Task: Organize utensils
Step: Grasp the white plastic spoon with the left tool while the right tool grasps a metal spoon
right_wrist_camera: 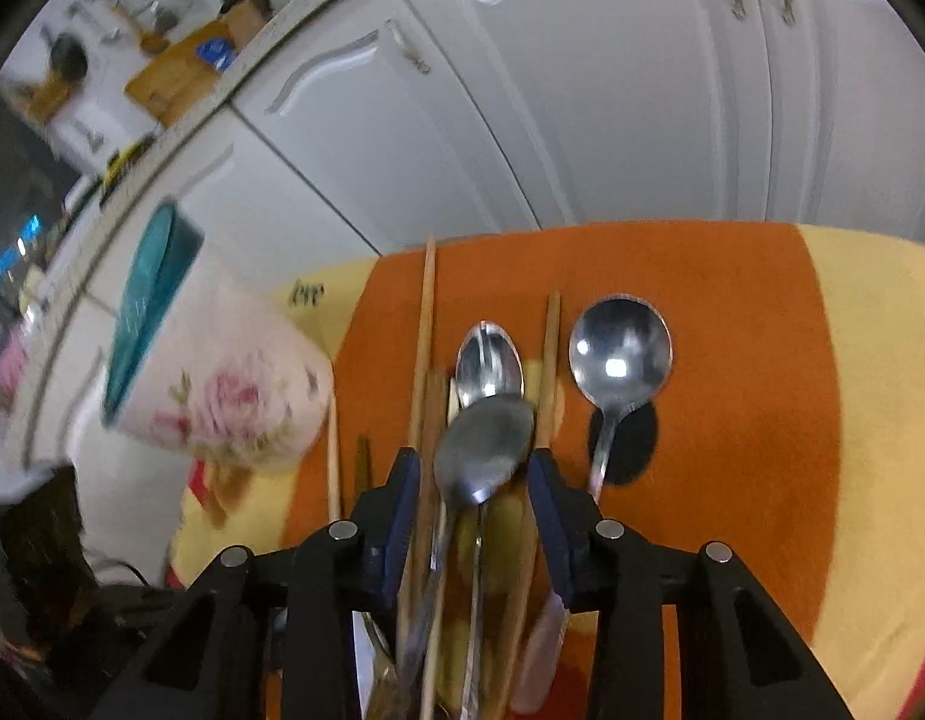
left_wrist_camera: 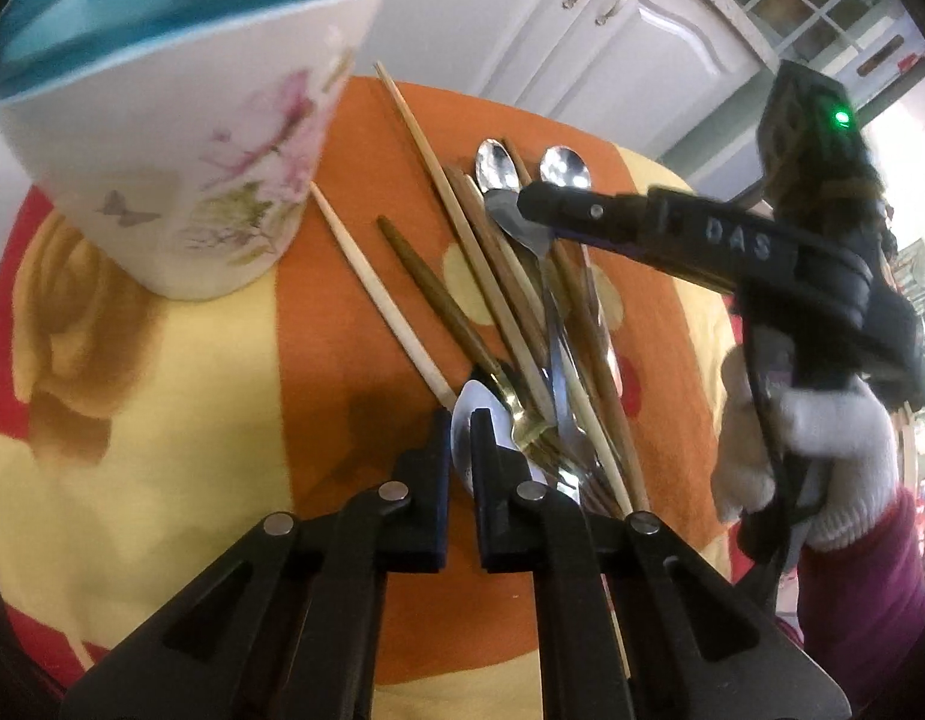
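Observation:
A heap of wooden chopsticks (left_wrist_camera: pixel 498 276), steel spoons and a gold fork (left_wrist_camera: pixel 525 423) lies on the orange and yellow cloth (left_wrist_camera: pixel 162 420). My left gripper (left_wrist_camera: pixel 461 420) is shut on the bowl of a silver spoon (left_wrist_camera: pixel 462 450) at the near end of the heap. My right gripper (left_wrist_camera: pixel 525 207), held by a white-gloved hand (left_wrist_camera: pixel 822 432), reaches into the far end of the heap. In the right wrist view, the right gripper (right_wrist_camera: pixel 473 462) straddles a grey spoon bowl (right_wrist_camera: pixel 483 438) and a chopstick (right_wrist_camera: pixel 425 360). Its blue pads stand apart from the bowl.
A white flowered cup with a teal inside (left_wrist_camera: pixel 180 138) (right_wrist_camera: pixel 222 396) stands on the cloth left of the heap. A round spoon (right_wrist_camera: pixel 618 354) and an oval spoon (right_wrist_camera: pixel 489 360) lie at the far end. White cupboard doors (right_wrist_camera: pixel 582 90) rise behind the cloth's far edge.

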{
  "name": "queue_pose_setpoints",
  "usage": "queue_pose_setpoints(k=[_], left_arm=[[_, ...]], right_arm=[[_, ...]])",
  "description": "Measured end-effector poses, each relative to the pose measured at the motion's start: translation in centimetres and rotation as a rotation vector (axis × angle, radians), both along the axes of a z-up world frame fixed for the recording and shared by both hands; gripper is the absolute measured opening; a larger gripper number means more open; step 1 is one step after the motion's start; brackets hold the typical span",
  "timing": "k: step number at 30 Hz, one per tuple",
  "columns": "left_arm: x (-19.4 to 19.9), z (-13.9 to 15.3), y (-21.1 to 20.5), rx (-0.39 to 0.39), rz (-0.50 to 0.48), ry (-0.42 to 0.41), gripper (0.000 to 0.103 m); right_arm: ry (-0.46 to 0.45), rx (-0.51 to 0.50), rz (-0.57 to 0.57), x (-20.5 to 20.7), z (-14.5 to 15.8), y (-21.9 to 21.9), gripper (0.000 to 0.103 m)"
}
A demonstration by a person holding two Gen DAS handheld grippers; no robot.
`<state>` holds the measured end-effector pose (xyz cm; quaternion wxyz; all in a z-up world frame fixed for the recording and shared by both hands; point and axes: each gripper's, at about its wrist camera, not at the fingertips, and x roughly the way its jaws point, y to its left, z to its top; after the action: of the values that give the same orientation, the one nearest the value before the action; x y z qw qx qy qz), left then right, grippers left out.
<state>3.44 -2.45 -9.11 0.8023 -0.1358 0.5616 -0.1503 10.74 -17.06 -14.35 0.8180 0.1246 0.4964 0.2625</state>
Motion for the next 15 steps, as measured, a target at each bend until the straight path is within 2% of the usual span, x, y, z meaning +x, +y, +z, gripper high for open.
queue_pose_setpoints(k=[3, 5, 8, 9, 15], left_arm=[[-0.3, 0.5, 0.8, -0.008, 0.011, -0.004, 0.004], [-0.8, 1.0, 1.2, -0.007, 0.018, -0.017, 0.004], [-1.2, 1.6, 1.5, -0.007, 0.024, -0.029, 0.003], [-1.0, 1.8, 1.9, -0.005, 0.030, -0.031, 0.003], [-1.0, 1.9, 3.2, 0.016, 0.062, -0.051, 0.003]], right_arm=[[0.029, 0.044, -0.002, 1.3, -0.3, 0.1, 0.035], [0.040, 0.029, 0.014, 1.6, -0.7, 0.7, 0.028], [0.022, 0.028, 0.044, 1.1, -0.7, 1.4, 0.014], [0.017, 0.026, 0.056, 0.8, -0.4, 1.4, 0.005], [-0.026, -0.042, 0.102, -1.3, 0.3, 2.0, 0.005]])
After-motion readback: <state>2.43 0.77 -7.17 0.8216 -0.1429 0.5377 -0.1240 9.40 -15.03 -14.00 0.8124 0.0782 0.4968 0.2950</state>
